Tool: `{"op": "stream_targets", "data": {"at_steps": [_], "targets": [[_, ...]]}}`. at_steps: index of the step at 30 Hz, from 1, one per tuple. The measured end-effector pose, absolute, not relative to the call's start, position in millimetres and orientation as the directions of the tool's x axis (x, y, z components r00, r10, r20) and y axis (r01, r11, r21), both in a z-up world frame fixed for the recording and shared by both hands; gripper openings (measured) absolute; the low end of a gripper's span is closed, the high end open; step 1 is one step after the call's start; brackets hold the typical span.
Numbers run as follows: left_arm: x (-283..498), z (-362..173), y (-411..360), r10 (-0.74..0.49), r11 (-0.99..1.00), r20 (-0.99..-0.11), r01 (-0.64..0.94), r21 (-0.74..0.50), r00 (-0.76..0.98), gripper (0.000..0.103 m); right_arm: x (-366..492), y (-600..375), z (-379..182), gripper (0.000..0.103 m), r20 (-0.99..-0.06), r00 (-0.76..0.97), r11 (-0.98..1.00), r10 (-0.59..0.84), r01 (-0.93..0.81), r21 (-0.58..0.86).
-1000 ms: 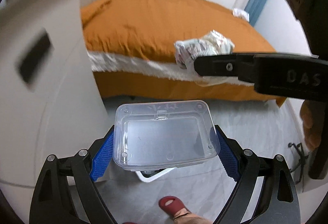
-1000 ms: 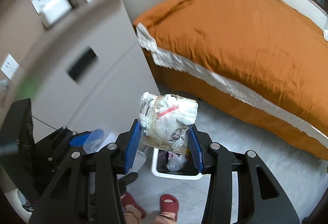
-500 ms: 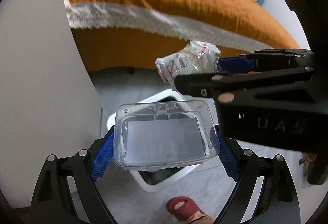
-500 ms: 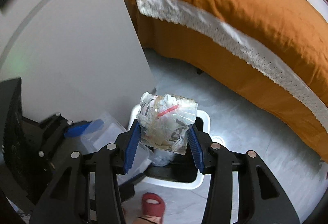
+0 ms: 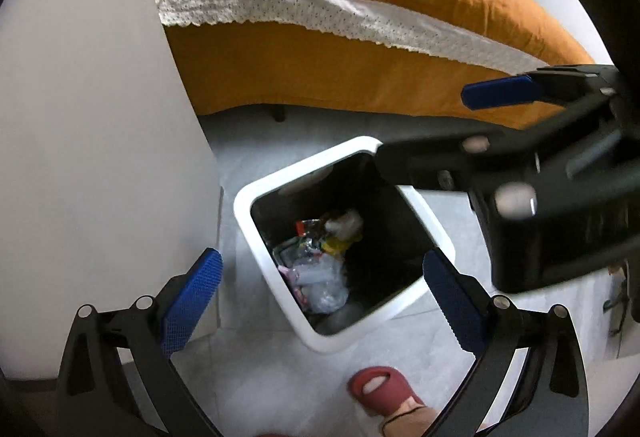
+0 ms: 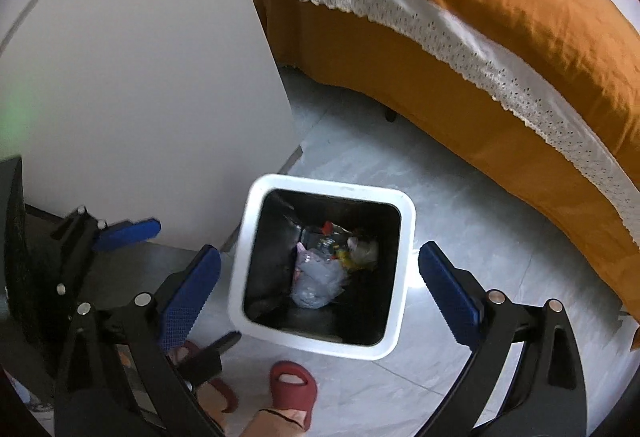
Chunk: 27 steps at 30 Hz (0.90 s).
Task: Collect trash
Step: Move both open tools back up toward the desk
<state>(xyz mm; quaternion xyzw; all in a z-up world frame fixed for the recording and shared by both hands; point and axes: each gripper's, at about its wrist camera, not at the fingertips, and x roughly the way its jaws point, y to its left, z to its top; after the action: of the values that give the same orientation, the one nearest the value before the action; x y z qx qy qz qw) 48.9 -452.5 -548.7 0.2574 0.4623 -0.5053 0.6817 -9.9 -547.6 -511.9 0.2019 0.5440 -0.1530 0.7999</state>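
Trash bin (image 6: 406, 221), white rim, dark liner, stands on the grey tile floor (image 6: 460, 205) between the bed (image 6: 500, 17) and a white cabinet panel (image 6: 140, 77). Trash (image 6: 320, 269) lies at the bottom: crumpled clear plastic, a red scrap, something yellow.

Right wrist view looks almost straight down into the bin and shows both red slippers (image 6: 292, 385) at its near edge. Left wrist view shows the bin (image 5: 256, 193) tilted in frame, one slipper (image 5: 376, 389), and the right gripper's body crossing over the far right rim.

Left gripper (image 5: 320, 289): jaws spread wide, nothing between the blue pads, above the bin's near side.

Right gripper (image 6: 320, 285): jaws equally wide, empty, straddling the bin opening from above, touching nothing.
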Motion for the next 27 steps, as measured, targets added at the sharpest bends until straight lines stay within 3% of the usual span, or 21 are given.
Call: {"op": "stream_targets", "data": {"at_steps": [13,27], "targets": [[51,-420,-428,-0.531,0.4,-0.841,0.906,-0.136,0.107,0.098,-17,-534,-400,0.098,-0.921,0.384,0.861,-0.069,0.49,0.139],[47,-269,-369,-0.625,0.492,-0.745,0.859,-0.143,0.233,0.098,-28,-515,-245,0.098,-0.809,0.567,0.889,-0.153,0.436,0.137]]}}
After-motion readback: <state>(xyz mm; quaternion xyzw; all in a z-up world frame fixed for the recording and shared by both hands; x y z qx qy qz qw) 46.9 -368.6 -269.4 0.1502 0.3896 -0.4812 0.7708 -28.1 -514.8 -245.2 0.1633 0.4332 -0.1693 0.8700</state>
